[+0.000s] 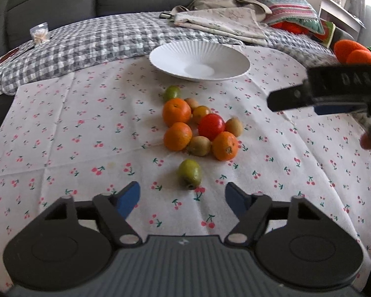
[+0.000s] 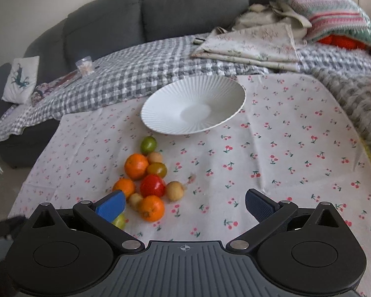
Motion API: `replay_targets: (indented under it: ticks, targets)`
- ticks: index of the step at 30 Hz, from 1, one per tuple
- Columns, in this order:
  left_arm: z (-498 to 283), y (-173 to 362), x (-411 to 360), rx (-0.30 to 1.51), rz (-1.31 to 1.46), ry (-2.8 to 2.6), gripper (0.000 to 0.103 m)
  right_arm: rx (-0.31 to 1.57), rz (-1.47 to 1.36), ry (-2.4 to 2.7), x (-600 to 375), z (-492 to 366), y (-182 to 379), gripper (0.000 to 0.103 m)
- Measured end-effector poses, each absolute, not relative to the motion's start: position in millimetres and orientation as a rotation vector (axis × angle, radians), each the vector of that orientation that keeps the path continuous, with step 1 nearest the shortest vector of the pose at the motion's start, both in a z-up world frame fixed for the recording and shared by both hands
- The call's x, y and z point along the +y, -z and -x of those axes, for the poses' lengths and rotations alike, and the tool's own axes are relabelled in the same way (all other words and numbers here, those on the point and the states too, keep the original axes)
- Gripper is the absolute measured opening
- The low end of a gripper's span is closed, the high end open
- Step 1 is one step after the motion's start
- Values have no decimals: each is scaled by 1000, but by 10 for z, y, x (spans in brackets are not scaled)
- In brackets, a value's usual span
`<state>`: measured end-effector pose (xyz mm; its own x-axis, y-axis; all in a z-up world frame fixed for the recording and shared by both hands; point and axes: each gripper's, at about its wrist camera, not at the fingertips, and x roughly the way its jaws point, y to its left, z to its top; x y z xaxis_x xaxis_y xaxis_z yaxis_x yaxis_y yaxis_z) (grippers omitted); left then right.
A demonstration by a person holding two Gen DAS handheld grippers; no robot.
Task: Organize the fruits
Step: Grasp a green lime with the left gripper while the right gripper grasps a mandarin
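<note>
The bowl (image 1: 217, 57) was plain white with ribbing. The cloth (image 1: 61, 128) was white, printed with red cherries. At 12 o'clock lay a grey-and-white checked blanket (image 1: 86, 44). Oranges (image 1: 176, 112) were orange, the tomato (image 1: 211, 126) red, the lime (image 1: 190, 174) green. Finger pads (image 1: 128, 199) were blue.

The only readable lettering is "DAS", pale raised capitals on the black body of the right gripper (image 1: 294, 99), seen at the right edge of the left wrist view; whether more letters follow cannot be told.
</note>
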<state>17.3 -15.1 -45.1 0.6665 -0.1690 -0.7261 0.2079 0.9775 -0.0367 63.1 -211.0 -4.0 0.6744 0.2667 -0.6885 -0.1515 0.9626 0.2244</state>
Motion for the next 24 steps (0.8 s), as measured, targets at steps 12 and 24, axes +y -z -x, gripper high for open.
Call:
replay_targets:
  ticks: [12,24]
  targets:
    - [-472,667,-260,875,-61,239,26,906,-249,-286,-2104,-920,215,102]
    - [-452,594,-128,855,-27,203,24,971,-263,-346,-1909,-958,459,75]
